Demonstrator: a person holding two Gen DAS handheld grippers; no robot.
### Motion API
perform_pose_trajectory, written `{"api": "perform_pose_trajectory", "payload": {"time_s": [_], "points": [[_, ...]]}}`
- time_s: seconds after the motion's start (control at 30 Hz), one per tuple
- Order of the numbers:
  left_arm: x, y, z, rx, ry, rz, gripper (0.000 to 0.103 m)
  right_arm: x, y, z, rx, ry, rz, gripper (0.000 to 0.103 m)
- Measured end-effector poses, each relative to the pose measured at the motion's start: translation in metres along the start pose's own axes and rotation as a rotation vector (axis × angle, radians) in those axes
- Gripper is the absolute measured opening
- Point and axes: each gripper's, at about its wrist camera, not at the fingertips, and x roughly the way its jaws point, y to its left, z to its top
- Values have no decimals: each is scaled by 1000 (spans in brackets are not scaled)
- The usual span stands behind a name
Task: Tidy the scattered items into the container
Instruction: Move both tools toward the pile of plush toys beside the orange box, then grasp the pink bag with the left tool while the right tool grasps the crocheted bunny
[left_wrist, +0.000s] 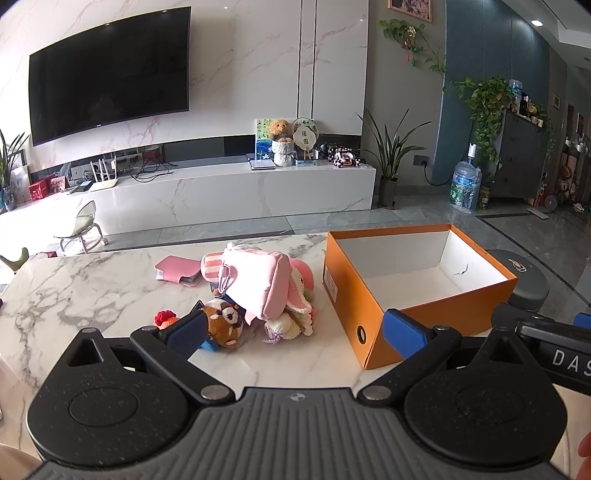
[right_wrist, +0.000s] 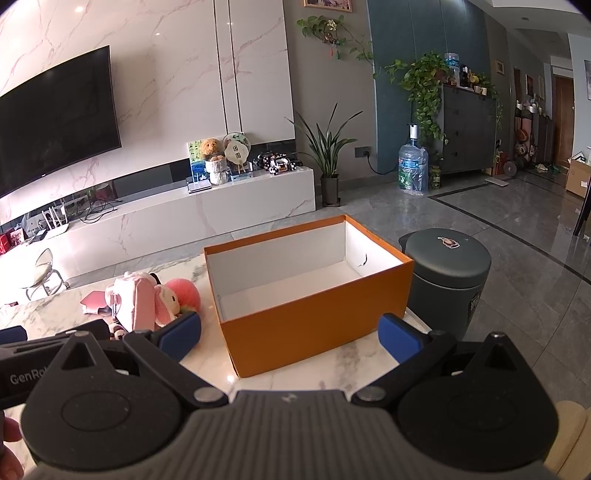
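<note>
Box: the orange box (right_wrist: 314, 295) sat open on the right of the worktop (left_wrist: 92, 288), with nothing seen inside.
Toys: a pile lay left of the box, with the pink pouch (left_wrist: 255, 284) on top, leaning, its long side running from near to far.
Left gripper (left_wrist: 295, 332): wide open, holding nothing, the pile just in front.
Right gripper (right_wrist: 290, 336): wide open, holding nothing, facing the box.
Nearer hand: the left one was closer to the toys.

A wall-mounted television (left_wrist: 110, 75) hangs on marble panelling above a long white console (left_wrist: 236, 192); potted plants (left_wrist: 388, 155) line the far grey-tiled floor (right_wrist: 498, 229).
</note>
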Motion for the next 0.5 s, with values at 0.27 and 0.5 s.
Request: {"api": "perform_pose_trajectory", "payload": {"time_s": [0.27,0.5], "points": [[12,1,0,-10,11,14,103,8,3,-3,-11,9,6,103],[39,14,-4,-23,38,32,103,30,5,-7,18,-4,94,103]]}}
